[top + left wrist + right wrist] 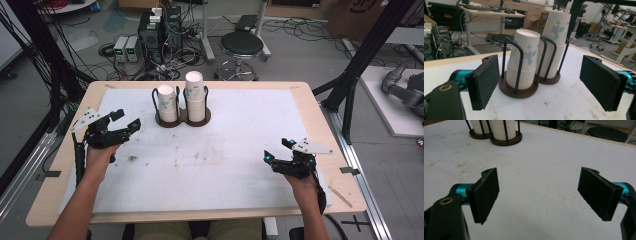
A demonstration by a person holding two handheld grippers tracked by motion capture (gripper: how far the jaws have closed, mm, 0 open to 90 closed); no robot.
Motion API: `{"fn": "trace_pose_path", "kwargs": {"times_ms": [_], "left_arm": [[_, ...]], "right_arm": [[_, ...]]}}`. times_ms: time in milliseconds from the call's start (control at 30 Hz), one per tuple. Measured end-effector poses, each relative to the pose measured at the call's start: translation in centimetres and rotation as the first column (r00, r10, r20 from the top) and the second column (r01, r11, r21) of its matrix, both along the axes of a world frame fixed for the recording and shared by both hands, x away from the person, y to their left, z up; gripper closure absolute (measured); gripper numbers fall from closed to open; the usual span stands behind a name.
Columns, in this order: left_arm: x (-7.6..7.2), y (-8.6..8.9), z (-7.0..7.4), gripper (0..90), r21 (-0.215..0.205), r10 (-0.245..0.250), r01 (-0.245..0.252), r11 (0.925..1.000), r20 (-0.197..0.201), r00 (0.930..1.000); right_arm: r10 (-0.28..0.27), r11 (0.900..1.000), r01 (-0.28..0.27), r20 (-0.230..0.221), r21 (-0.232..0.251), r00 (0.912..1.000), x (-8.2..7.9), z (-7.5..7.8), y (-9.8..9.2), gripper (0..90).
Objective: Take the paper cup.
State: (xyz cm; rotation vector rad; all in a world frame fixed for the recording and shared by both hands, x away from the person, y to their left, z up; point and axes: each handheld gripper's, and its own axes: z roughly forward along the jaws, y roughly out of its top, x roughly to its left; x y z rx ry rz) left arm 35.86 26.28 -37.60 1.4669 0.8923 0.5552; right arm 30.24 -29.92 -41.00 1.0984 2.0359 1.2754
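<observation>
Worktop [210, 165] broad and bare between your hands; cup holder [182, 119] near its far edge, centre.

Left gripper [125, 121], jaws apart and empty, sits just left of the holder; right gripper [277, 150], jaws apart and empty, is well apart toward the right edge. Left gripper view shows two floral cup stacks [524, 62] inside black wire loops; right gripper view crops their tops.

The paper cups [525, 60] look matt, with printed flowers and ribbed stacked rims. Their holder [519, 90] has a smooth dark wooden base and thin black metal rods. The table [300, 90] is pale wood at the edges, under a scuffed, stained white mat [225, 150]. The jaw pads [486, 195] look like rough black foam on shiny teal metal.
</observation>
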Motion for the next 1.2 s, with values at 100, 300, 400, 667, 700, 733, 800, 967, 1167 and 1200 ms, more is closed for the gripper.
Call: {"fn": "trace_pose_path", "kwargs": {"times_ms": [100,300,400,667,700,733,800,967,1167,1200], "left_arm": [[1.6,-0.6,1.4,16.3,0.013,-0.023,0.023,0.9997,0.004,0.9997],[5.8,-2.8,3.8,16.5,0.083,-0.077,0.078,0.9935,-0.014,0.9969],[7.3,-3.5,4.1,16.5,0.103,-0.079,0.082,0.9913,-0.032,0.9963],[10.4,-5.9,4.6,16.9,0.111,-0.085,0.091,0.9896,-0.057,0.9948],[10.8,-6.1,4.5,17.0,0.115,-0.077,0.086,0.9897,-0.074,0.9942],[11.1,-6.3,4.4,16.8,0.124,-0.07,0.081,0.989,-0.087,0.9938],[11.6,-6.7,4.3,16.8,0.136,-0.068,0.081,0.9873,-0.094,0.9932],[12.4,-7.2,4.2,18.0,0.15,-0.048,0.061,0.9867,-0.091,0.9947],[12.9,-7.8,3.2,18.5,0.188,-0.04,0.063,0.9801,-0.125,0.9914],[13.0,-7.8,3.0,18.8,0.199,-0.037,0.063,0.978,-0.131,0.9907]], "right_arm": [[0.016,1.0,-0.016,-0.015,-0.006,0.9998,0.4,-0.2,0.3,18.0],[0.023,1.0,-0.023,-0.014,-0.003,0.9996,0.5,-0.2,0.4,18.0],[0.025,1.0,-0.025,-0.017,-0.002,0.9995,0.4,-0.2,0.4,18.0],[0.029,1.0,-0.029,-0.011,0.001,0.9995,0.2,-0.2,0.1,18.0],[0.027,1.0,-0.027,-0.012,0.003,0.9996,0.2,-0.2,0.0,18.0],[0.024,1.0,-0.024,-0.013,0.004,0.9996,0.1,-0.2,-0.1,18.0],[0.024,1.0,-0.024,-0.013,0.005,0.9996,0.1,-0.2,0.0,18.0],[0.03,1.0,-0.03,-0.008,0.001,0.9995,0.0,-0.1,0.1,18.0],[0.034,0.999,-0.034,-0.013,0.004,0.9993,0.1,-0.2,0.1,18.0],[0.037,0.999,-0.037,-0.017,0.002,0.9992,0.2,-0.2,0.1,18.0]]}}
